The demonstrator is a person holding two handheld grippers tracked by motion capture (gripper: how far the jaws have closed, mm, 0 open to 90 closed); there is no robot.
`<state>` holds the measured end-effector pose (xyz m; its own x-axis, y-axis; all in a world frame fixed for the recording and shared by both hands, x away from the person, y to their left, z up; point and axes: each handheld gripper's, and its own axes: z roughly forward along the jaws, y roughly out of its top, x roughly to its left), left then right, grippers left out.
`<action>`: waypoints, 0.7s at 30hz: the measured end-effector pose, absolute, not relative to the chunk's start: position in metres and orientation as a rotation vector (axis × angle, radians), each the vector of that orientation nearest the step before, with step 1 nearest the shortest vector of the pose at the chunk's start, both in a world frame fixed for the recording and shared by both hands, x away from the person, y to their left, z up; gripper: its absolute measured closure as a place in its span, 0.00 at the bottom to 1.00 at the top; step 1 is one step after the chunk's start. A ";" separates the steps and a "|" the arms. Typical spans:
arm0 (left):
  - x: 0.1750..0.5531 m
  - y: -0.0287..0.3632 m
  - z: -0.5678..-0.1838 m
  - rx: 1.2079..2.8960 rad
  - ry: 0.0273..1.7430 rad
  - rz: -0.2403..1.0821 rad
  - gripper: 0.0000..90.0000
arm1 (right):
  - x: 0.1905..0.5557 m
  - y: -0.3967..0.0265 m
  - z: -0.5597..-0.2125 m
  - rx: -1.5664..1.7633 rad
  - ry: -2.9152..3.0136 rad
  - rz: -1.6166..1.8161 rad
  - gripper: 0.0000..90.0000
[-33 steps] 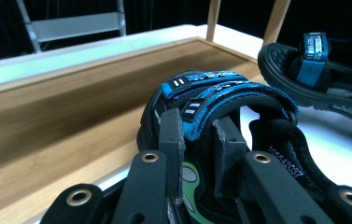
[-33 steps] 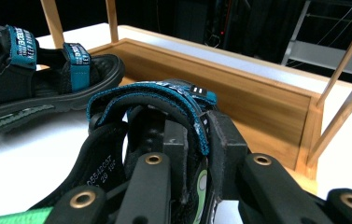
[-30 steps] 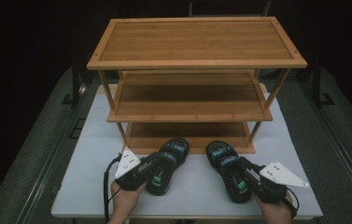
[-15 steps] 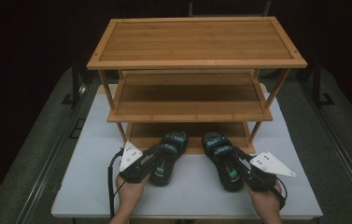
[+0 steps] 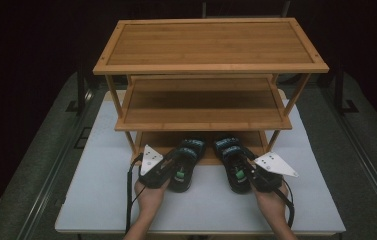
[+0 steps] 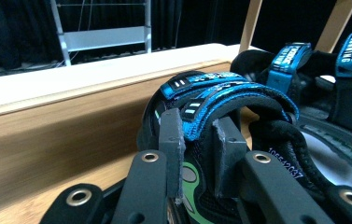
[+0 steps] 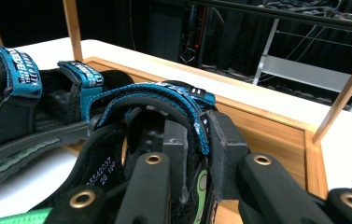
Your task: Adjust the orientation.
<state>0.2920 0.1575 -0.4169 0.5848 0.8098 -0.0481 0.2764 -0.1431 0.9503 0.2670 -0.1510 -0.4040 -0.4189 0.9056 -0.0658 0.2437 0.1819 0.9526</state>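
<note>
A pair of black sandals with blue straps lies side by side at the front of a three-tier wooden shoe rack (image 5: 211,68), toes over its bottom shelf (image 5: 158,140). My left gripper (image 5: 172,169) is shut on the heel strap of the left sandal (image 5: 190,152); in the left gripper view the jaws (image 6: 197,154) pinch that blue strap (image 6: 220,95). My right gripper (image 5: 243,174) is shut on the right sandal (image 5: 227,150), and its jaws (image 7: 196,154) clamp the strap (image 7: 164,93). Each gripper view also shows the other sandal (image 6: 346,93) (image 7: 19,102) beside it.
The rack stands on a white table (image 5: 101,185), whose front edge runs under the person's hands. The bottom shelf's raised wooden rim (image 6: 71,121) (image 7: 267,126) lies just ahead of the sandals. The upper two shelves are bare. Dark floor and metal rails flank the table.
Both hands have pushed forward toward the rack, carrying the sandals. The sandals' toes now lie over the bottom shelf. The grips have not changed.
</note>
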 end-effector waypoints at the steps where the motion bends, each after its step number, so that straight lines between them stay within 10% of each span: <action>1: 0.292 0.157 -0.417 1.701 0.908 0.597 0.85 | 0.269 -0.150 -0.405 1.091 1.792 1.258 0.86; 21: 0.312 0.139 -0.430 1.743 0.953 0.555 0.81 | 0.298 -0.149 -0.426 1.136 1.867 1.237 0.84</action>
<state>0.3124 0.1389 -0.4304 0.5789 0.8121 -0.0727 0.3378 -0.1578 0.9279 0.2975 -0.1491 -0.4264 -0.4379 0.8983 -0.0351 0.3181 0.1913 0.9286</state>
